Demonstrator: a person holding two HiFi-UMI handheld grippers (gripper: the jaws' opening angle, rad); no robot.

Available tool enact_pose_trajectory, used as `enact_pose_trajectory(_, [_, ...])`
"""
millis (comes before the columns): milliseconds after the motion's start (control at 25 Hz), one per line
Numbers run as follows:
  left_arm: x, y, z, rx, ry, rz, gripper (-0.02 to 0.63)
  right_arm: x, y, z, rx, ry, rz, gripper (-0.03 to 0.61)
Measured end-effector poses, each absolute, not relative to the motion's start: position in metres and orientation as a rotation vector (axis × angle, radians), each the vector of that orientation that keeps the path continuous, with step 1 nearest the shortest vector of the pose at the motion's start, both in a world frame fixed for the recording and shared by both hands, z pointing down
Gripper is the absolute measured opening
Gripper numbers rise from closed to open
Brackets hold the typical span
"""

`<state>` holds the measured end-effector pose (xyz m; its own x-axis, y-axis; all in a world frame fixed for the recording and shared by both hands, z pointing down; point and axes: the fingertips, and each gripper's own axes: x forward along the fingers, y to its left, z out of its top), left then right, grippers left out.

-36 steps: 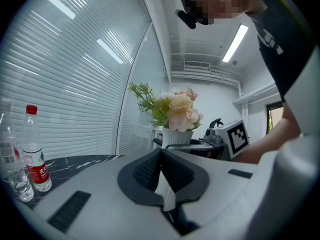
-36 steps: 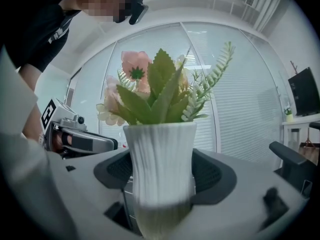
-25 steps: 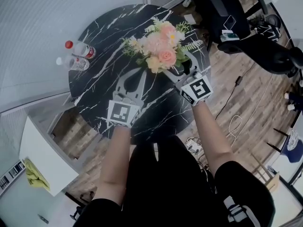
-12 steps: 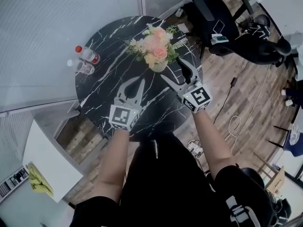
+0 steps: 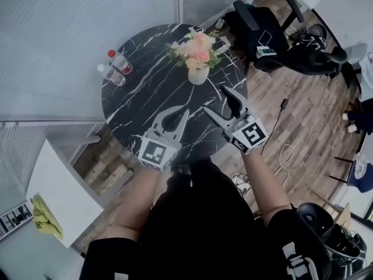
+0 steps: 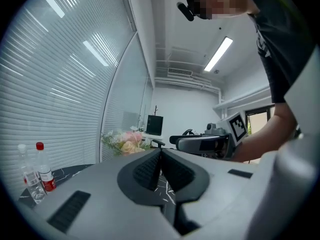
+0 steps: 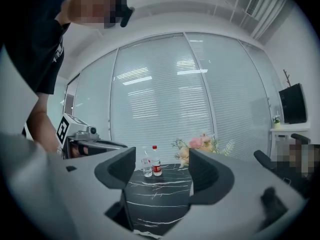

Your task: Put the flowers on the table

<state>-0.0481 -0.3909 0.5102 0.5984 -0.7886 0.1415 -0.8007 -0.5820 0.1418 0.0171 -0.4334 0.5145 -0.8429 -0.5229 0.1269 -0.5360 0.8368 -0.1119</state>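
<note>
A bouquet of pink and peach flowers in a white vase stands upright on the far side of the round black marble table. Both grippers hover over the table's near edge, well short of the vase. My left gripper is shut with nothing between its jaws. My right gripper is open and empty. The left gripper view shows the flowers far off past the closed left gripper. In the right gripper view, the flowers stand beyond the spread jaws of the right gripper.
Two water bottles stand at the table's left rim, and the bottles also show in the right gripper view. A black office chair is beyond the table at right. A white cabinet is at the lower left. Cables lie on the wooden floor.
Both grippers have drawn back from the flowers toward the person. The right gripper, close beside the vase a second ago, is now well apart from it. The vase stays standing on the table.
</note>
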Motion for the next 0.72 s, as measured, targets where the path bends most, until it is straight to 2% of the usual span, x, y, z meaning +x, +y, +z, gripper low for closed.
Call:
enact_pose_trajectory(200, [-0.050, -0.364, 0.480, 2.676, -1.276, 0.108, 0.012, 0.011, -0.388, 0.486, 0.810, -2.953, 0.219, 0.318])
enact_pose_trajectory(240, [-0.049, -0.358, 0.473, 2.688, -1.271, 0.100, 0.012, 0.011, -0.379, 0.480, 0.804, -2.970, 0.233, 0.275])
enact_pose_trajectory(280, [-0.049, -0.352, 0.466, 2.697, -1.268, 0.090, 0.012, 0.011, -0.369, 0.472, 0.799, -2.990, 0.250, 0.183])
enact_pose_trajectory(320, [-0.049, -0.344, 0.461, 2.704, -1.268, 0.081, 0.012, 0.011, -0.360, 0.463, 0.798, -3.008, 0.257, 0.128])
enact_pose_trajectory(440, [-0.049, -0.324, 0.441, 2.725, -1.262, 0.038, 0.012, 0.008, -0.337, 0.439, 0.806, -3.035, 0.219, 0.049])
enact_pose_trajectory(720, [-0.045, -0.281, 0.405, 2.781, -1.202, 0.006, 0.012, -0.002, -0.298, 0.413, 0.754, -3.014, 0.119, 0.020])
